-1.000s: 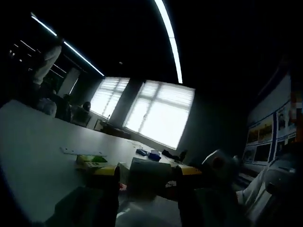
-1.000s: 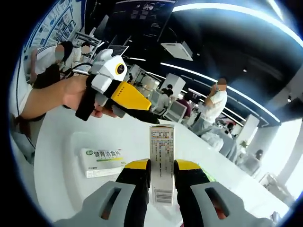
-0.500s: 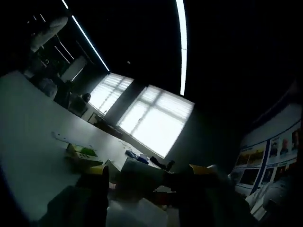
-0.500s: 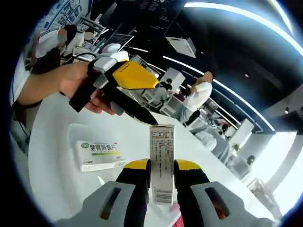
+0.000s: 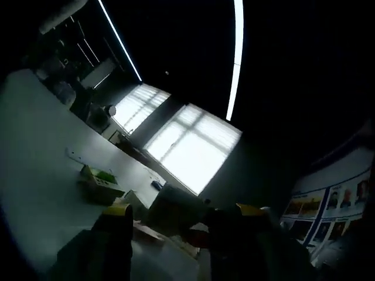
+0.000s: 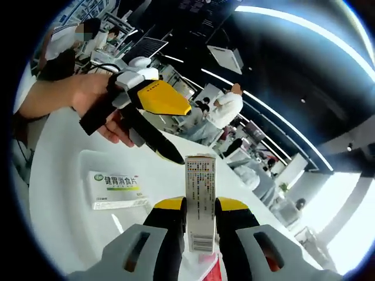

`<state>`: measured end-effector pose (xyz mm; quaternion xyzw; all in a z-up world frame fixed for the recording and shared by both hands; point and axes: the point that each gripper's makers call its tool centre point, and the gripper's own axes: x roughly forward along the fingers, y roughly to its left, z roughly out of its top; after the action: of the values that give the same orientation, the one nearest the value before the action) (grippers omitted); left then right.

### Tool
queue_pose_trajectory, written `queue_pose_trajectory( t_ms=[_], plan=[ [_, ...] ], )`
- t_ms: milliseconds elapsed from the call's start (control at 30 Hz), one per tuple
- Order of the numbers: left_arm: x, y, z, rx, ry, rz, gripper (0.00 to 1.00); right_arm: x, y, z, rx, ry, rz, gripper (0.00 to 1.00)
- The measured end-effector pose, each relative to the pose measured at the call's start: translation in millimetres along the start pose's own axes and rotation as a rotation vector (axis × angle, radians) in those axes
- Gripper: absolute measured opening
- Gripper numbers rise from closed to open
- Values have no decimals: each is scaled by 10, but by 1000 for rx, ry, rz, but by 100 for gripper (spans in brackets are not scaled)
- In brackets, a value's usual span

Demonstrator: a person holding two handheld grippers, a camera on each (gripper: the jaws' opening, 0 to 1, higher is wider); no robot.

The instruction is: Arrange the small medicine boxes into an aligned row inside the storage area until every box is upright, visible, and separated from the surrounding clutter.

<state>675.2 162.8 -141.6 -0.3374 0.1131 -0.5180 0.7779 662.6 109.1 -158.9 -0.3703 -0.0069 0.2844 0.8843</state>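
Observation:
My right gripper (image 6: pixel 200 202) is shut on a small medicine box (image 6: pixel 200 174) with fine print and a barcode, held upright above the white table (image 6: pixel 64 228). My left gripper (image 6: pixel 183 134), yellow and black and held by a hand (image 6: pixel 88 96), reaches in from the left; its jaws stand apart, tips just left of the box's top. In the dim left gripper view, my left gripper (image 5: pixel 184 212) is open, and a pale box (image 5: pixel 173 202) shows between its jaws. A white and green medicine box (image 6: pixel 114 188) lies flat on the table.
A green-topped box (image 5: pixel 98 180) rests on the table, with a reddish item (image 5: pixel 196 237) close to the jaws. Several people (image 6: pixel 222 111) stand or sit behind the table. Bright windows (image 5: pixel 187 149) light the far wall.
My left gripper's jaws have spread apart, and its tips have come closer to the held box's top. Both views have tilted. The right gripper keeps its hold on the box.

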Motion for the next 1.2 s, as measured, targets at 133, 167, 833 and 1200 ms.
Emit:
queue_pose_trajectory(
  t_ms=[133,167,833,1200],
  plan=[
    [24,-16,19,-11,7,7,69,-29,-78,11,-36,-7,-30,18],
    [30,-20,22,-11,6,7,68,-31,-84,16,-40,-9,-32,18],
    [194,-104,0,-207,-44,-53,62,9,-120,75,-509,-22,-200,18],
    [394,-127,-127,-261,-20,-102,50,94,-85,59,-782,-37,-268,18]
  ],
)
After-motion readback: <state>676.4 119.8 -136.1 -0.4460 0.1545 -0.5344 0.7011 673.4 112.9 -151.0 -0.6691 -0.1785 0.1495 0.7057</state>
